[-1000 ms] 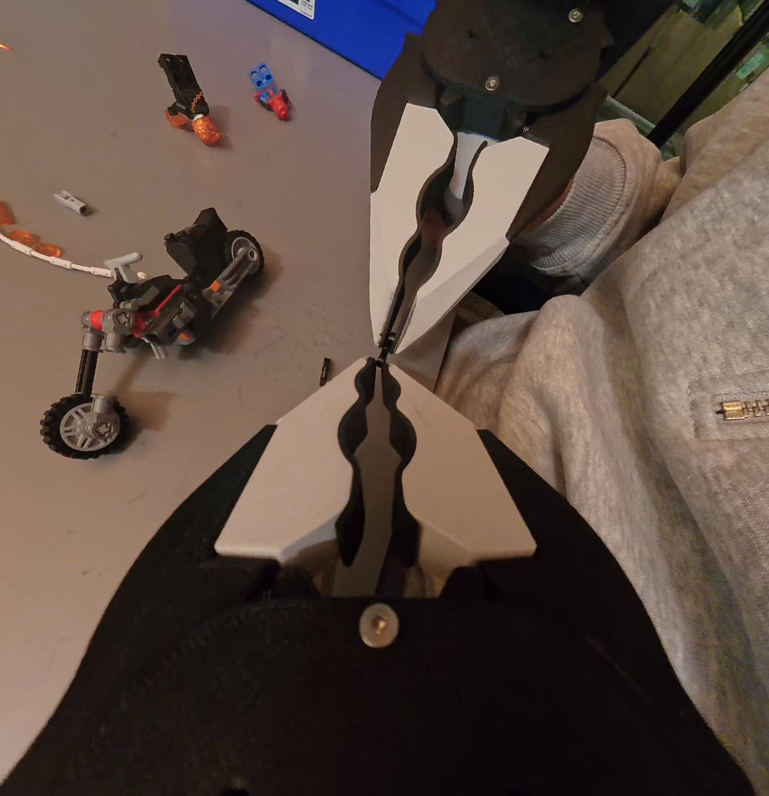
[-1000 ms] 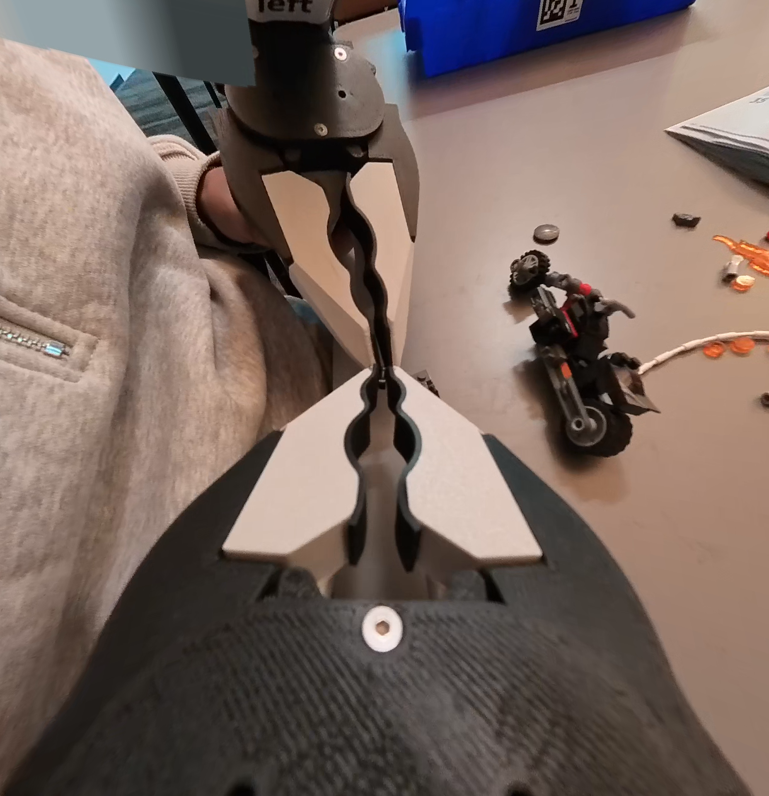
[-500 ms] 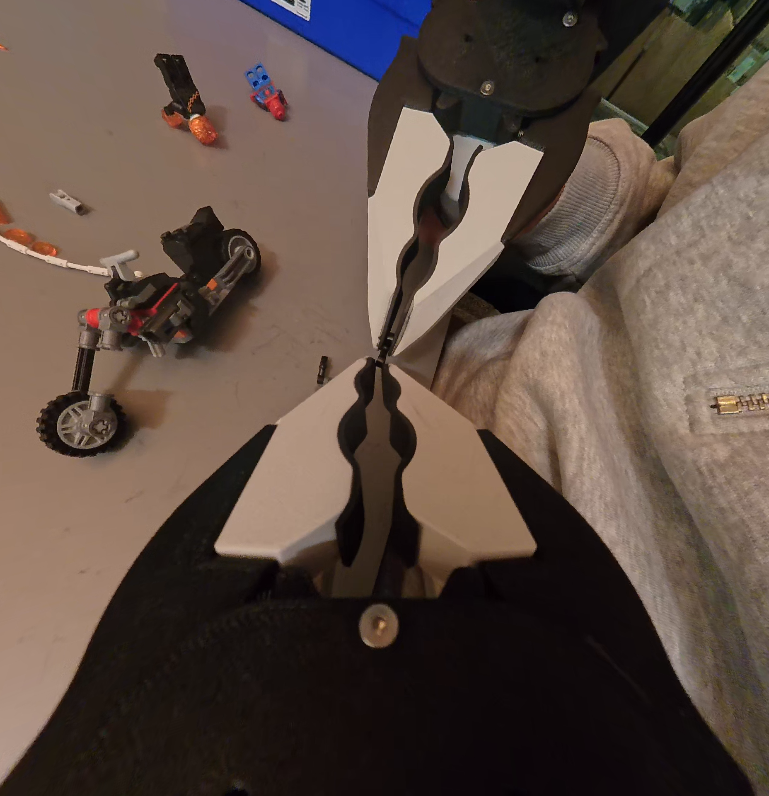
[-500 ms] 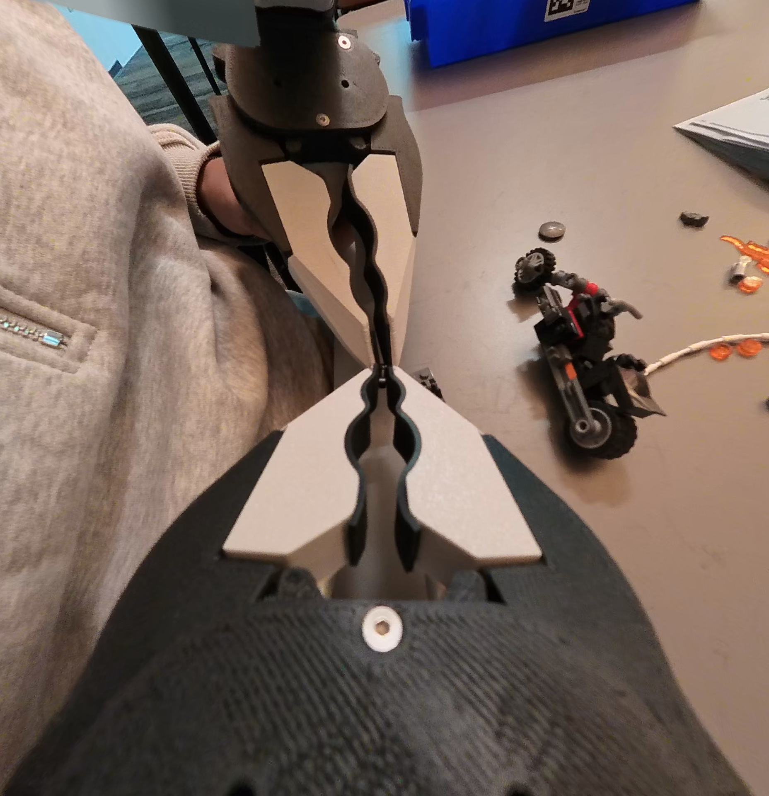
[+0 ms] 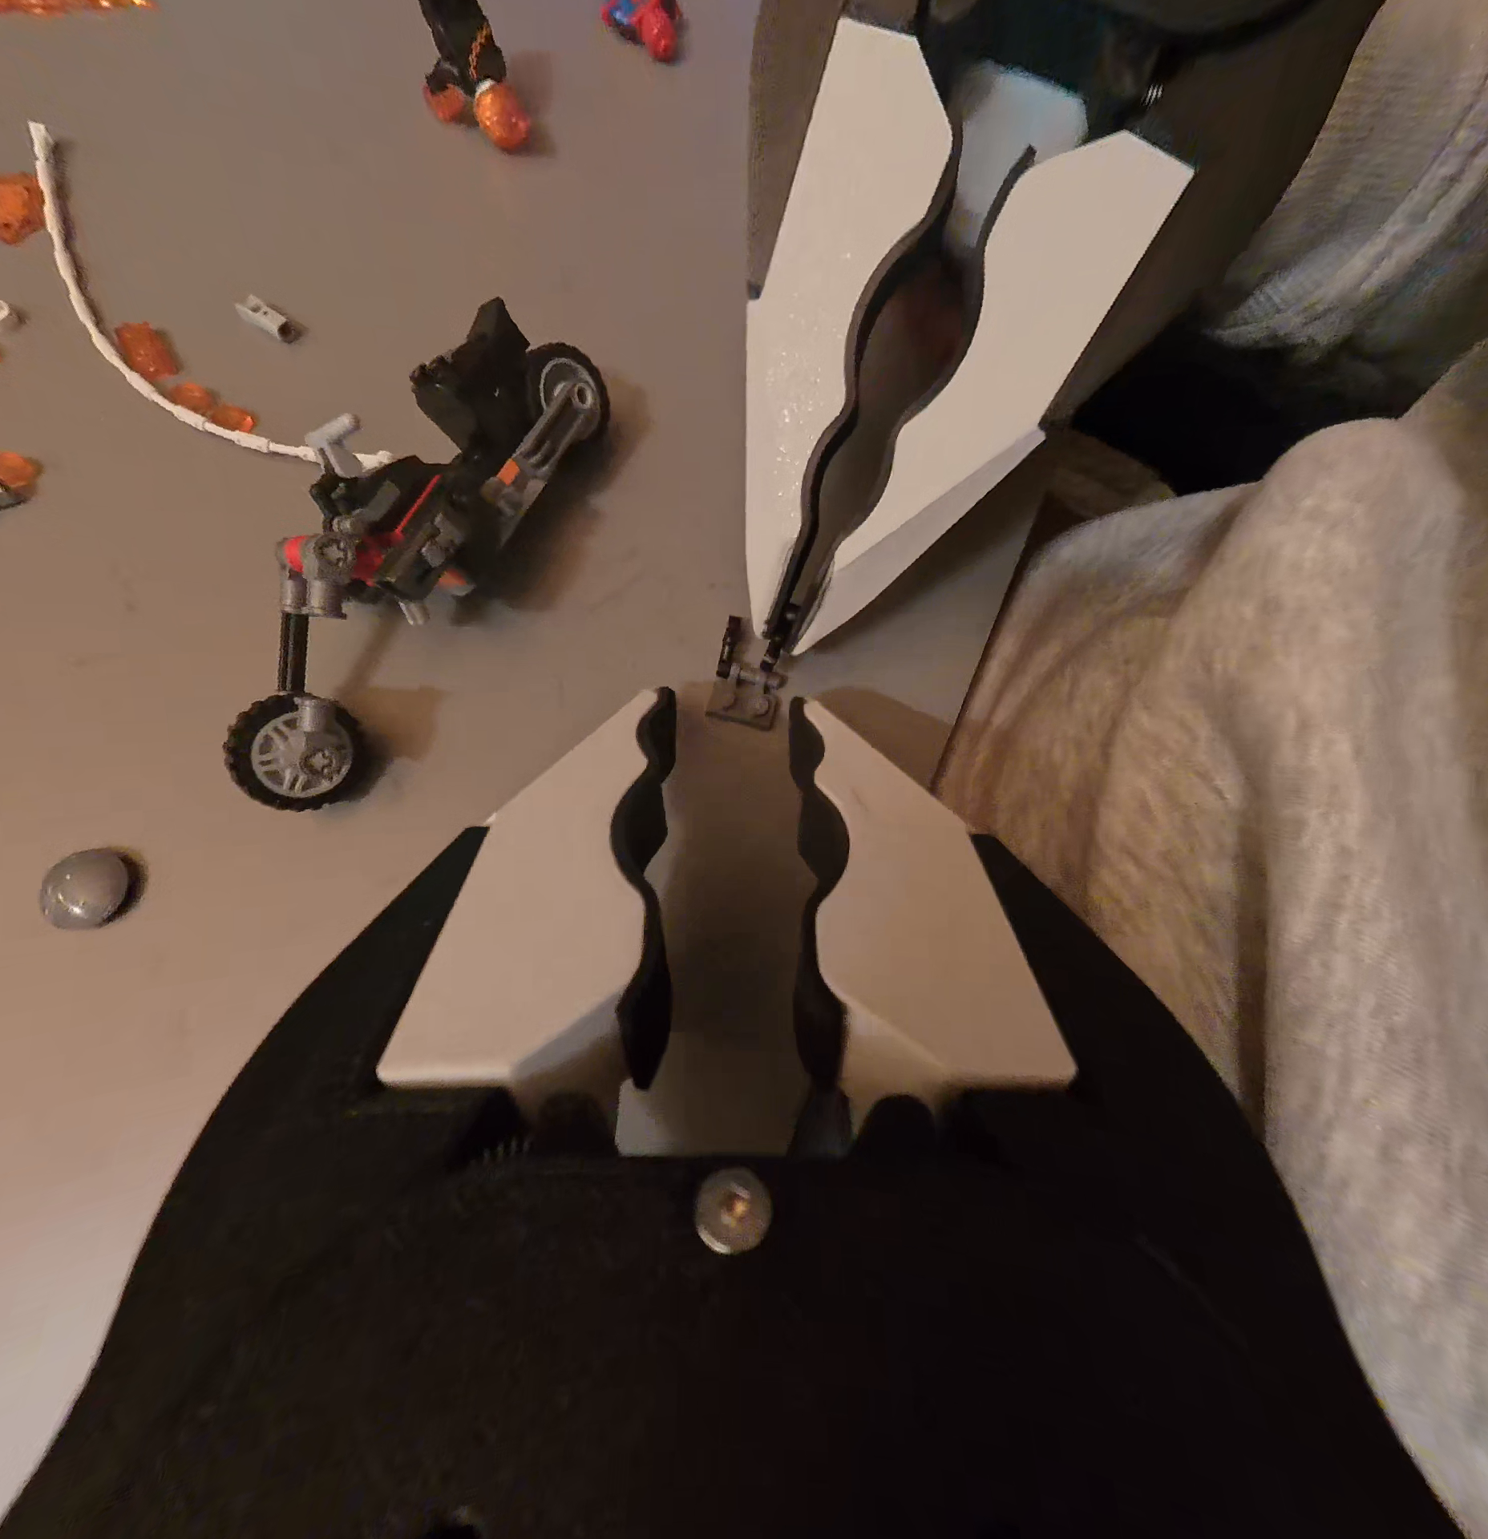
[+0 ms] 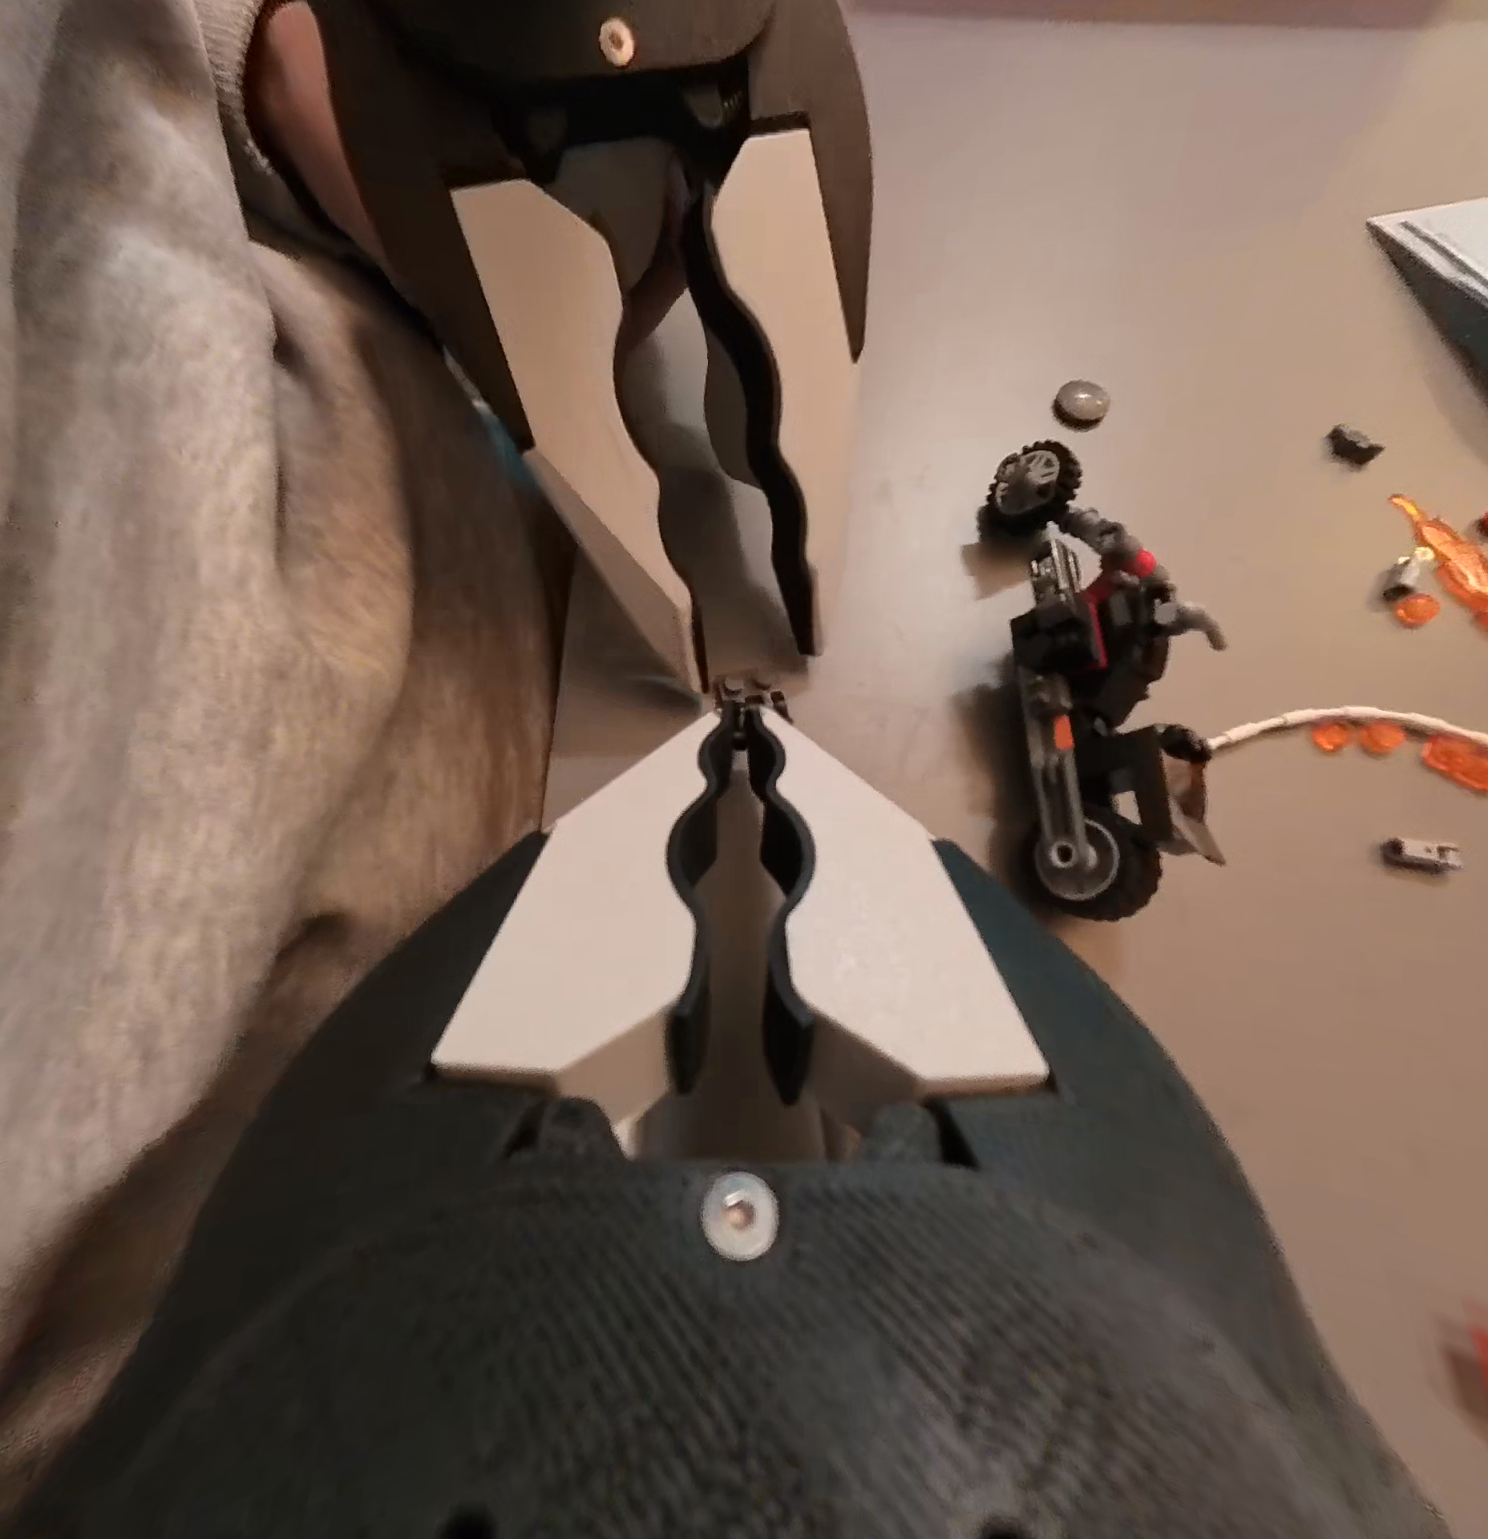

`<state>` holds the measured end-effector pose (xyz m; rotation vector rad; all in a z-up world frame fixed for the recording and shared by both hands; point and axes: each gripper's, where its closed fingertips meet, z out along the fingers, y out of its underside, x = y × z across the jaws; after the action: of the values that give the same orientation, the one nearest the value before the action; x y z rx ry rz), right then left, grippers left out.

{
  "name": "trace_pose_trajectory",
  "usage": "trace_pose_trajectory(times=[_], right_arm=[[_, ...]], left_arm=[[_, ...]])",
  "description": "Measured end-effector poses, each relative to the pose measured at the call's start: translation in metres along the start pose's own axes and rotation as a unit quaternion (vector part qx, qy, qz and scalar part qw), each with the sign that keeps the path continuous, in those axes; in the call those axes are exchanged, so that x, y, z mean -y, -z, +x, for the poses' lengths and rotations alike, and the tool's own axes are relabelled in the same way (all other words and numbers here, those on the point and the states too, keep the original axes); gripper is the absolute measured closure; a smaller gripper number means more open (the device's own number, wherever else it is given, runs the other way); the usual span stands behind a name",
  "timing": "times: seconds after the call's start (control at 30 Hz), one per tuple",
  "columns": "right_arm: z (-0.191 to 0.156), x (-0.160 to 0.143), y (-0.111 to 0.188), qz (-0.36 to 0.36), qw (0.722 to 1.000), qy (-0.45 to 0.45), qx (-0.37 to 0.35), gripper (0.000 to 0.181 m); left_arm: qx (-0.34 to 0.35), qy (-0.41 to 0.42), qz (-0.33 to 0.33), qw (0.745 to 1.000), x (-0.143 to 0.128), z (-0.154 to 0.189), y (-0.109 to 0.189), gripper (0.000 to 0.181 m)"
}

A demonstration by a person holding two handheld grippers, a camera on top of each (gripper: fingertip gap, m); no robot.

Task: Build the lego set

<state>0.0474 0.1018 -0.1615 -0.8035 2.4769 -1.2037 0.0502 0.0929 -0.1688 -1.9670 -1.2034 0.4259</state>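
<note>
Facing each other tip to tip, the two grippers meet over the tabletop's near edge, just in front of a person's grey sweater (image 5: 1224, 833). The left gripper (image 5: 728, 708) has its jaws spread apart, with nothing pinched between them. The right gripper (image 6: 745, 733) is closed on a small grey hinge piece (image 5: 745, 695), clamping a thin dark part of it at the very tips; the piece's grey plate sticks out beyond those tips and sits in the mouth of the left gripper's spread jaws. Whether either left finger touches it cannot be told.

Farther in on the tabletop (image 5: 183, 958) lies a grey dome (image 5: 87, 887), near the front wheel of the motorbike (image 5: 416, 533), which lies on its side, black and grey with red parts. A white chain (image 5: 99, 333) curves away from the bike's handlebar, with orange flame bits (image 5: 145, 350) along it. A small grey connector (image 5: 266, 316) sits just beyond the bike. Toward the far edge are a black leg piece with orange feet (image 5: 474, 67) and a red and blue bit (image 5: 645, 21). The right wrist view also shows a booklet (image 6: 1457, 275) at the far right edge.
</note>
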Motion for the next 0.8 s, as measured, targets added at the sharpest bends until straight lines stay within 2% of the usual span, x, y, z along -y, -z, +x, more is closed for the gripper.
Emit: trace_pose_trajectory(times=[0.5, 0.57, 0.67, 0.8], right_arm=[[-0.0023, -0.0044, -0.0013, -0.012, 0.999, 0.010, 0.028, 0.180], [-0.0015, -0.0044, -0.0008, -0.014, 0.999, 0.014, 0.026, 0.180], [-0.0023, -0.0015, 0.0009, -0.010, 1.000, 0.020, 0.021, 0.180], [-0.0009, -0.0020, 0.0019, -0.013, 1.000, 0.022, 0.011, 0.180]], left_arm=[[-0.011, 0.002, -0.008, 1.000, -0.0026, 0.0021, -0.0035, 0.169], [-0.008, 0.001, -0.007, 1.000, -0.0025, 0.0016, -0.0033, 0.168], [-0.010, -0.003, -0.005, 1.000, -0.0022, 0.0028, -0.0028, 0.153], [-0.009, -0.007, -0.007, 1.000, -0.0022, 0.0030, -0.0034, 0.150]])
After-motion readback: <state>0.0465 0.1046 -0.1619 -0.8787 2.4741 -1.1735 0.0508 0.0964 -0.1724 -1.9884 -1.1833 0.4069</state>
